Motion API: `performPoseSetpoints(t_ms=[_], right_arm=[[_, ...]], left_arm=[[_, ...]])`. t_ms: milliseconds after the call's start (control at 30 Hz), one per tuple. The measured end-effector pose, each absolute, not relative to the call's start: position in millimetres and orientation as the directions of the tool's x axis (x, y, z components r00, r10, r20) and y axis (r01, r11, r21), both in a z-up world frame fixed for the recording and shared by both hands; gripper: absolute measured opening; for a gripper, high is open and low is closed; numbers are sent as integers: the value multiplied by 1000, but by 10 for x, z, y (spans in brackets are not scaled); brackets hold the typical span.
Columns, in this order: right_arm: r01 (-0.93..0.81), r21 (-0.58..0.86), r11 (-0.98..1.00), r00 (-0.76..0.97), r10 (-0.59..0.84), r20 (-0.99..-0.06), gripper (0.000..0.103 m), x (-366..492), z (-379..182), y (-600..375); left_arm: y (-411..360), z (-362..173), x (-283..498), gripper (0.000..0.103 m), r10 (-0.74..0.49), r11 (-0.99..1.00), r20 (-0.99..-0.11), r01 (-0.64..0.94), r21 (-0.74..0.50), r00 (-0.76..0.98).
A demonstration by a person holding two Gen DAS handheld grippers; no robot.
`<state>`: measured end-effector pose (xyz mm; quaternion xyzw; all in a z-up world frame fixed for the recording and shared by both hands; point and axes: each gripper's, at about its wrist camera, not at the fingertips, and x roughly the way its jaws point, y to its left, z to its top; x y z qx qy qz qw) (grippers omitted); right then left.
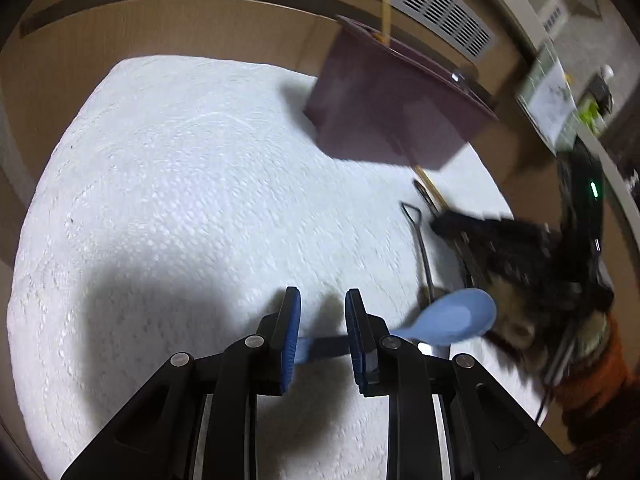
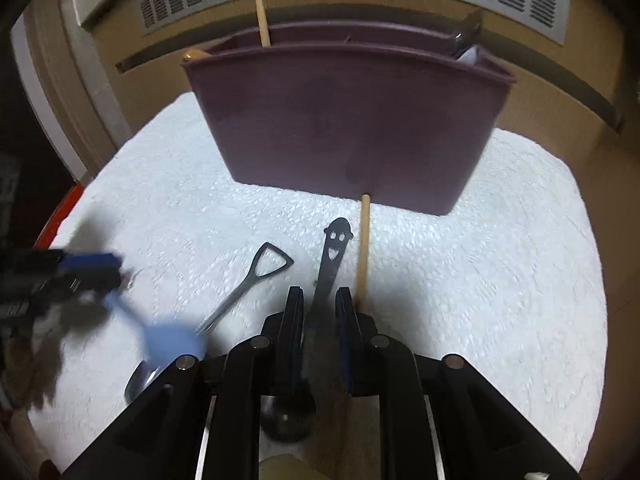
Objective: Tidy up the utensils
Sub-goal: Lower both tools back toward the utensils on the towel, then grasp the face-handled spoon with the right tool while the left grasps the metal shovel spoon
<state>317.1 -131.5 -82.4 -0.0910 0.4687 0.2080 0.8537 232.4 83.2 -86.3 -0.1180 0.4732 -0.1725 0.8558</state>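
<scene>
**Two spoons in hand, the bin straight ahead**

We start from the dark spoon with the smiling face cut into its handle (image 2: 334,256): its long axis runs straight away from our right gripper (image 2: 318,300) toward the purple utensil bin (image 2: 344,120), the handle end pointing at the bin's front wall, the bowl back under the gripper. The right jaws are closed on its handle, so our right hand is the nearer one to the bin, which stands dead ahead on the white towel (image 2: 500,280).

Our left gripper (image 1: 322,320) is clamped across the blue spoon's (image 1: 452,318) handle, the spoon lying crosswise to the fingers with its bowl out to the right. From there the bin sits ahead and to the right, further off.

We count three spoons out of the bin: the face spoon, the blue one and a steel spoon with a triangular loop handle (image 2: 256,276) lying between the grippers. One wooden stick (image 2: 363,248) lies beside the face spoon; another stands in the bin (image 2: 260,4). One bin.
</scene>
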Motion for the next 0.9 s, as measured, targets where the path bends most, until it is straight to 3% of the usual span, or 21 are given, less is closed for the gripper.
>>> performPoseSetpoints(t_ms=[100,167,333,500,667,900], right_arm=[[-458,1,889,490,253,-834,19,3190,-824,-1234],[-468,-10,884,485,247,-839,9,3160,-820,-1259],[-434,-25,901,497,216,-841,6,2973,-804,-1597],[-431,-3,902,521,246,-817,6,2702,-752,-1916],[-464,143,874,481,384,-788,15,2443,-642,-2132],[-496,100,863,499,377,-780,19,2149,-678,-1978]], left_arm=[[695,-780,2279,27,-419,907,-759,270,-323,498],[614,-711,2288,27,-438,895,-750,319,-312,496],[558,-526,2308,28,-409,905,-752,333,-263,517],[502,-450,2043,28,-435,888,-734,384,-253,522],[157,-512,1781,29,-422,846,-771,513,-146,477],[11,-571,2102,29,-416,896,-769,362,-256,486]])
